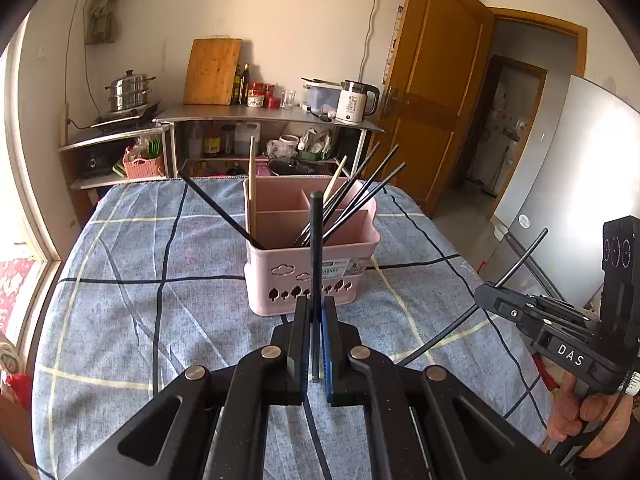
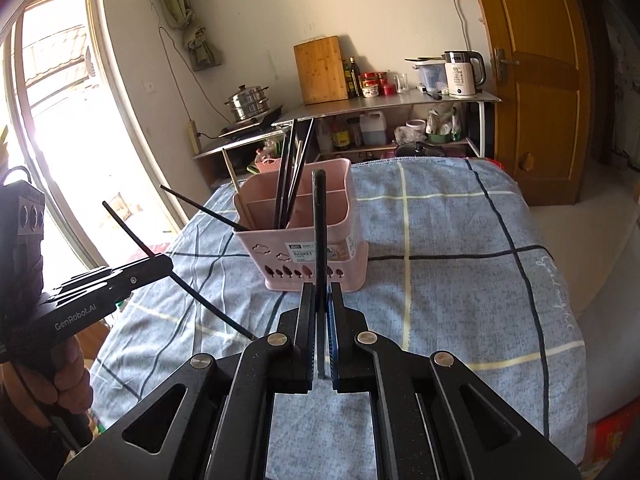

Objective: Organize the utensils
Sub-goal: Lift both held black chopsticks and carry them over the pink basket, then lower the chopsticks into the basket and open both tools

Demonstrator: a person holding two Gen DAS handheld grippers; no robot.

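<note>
Two tools, one chopstick each.
Left tool (image 1: 316,344) and right tool (image 2: 319,332) each clamp one black chopstick (image 1: 316,248) before one pink caddy (image 1: 312,240) at frame centre.

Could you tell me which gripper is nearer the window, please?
Left. The left gripper sits toward the window; the right gripper sits beyond it, toward the door.

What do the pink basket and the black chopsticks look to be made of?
Pink basket: looks like molded plastic, matte, with cut-out tree and cloud shapes. Black chopsticks: smooth, thin, dark sticks with slight sheen; plastic, lacquered wood or coated metal, cannot tell which.
</note>
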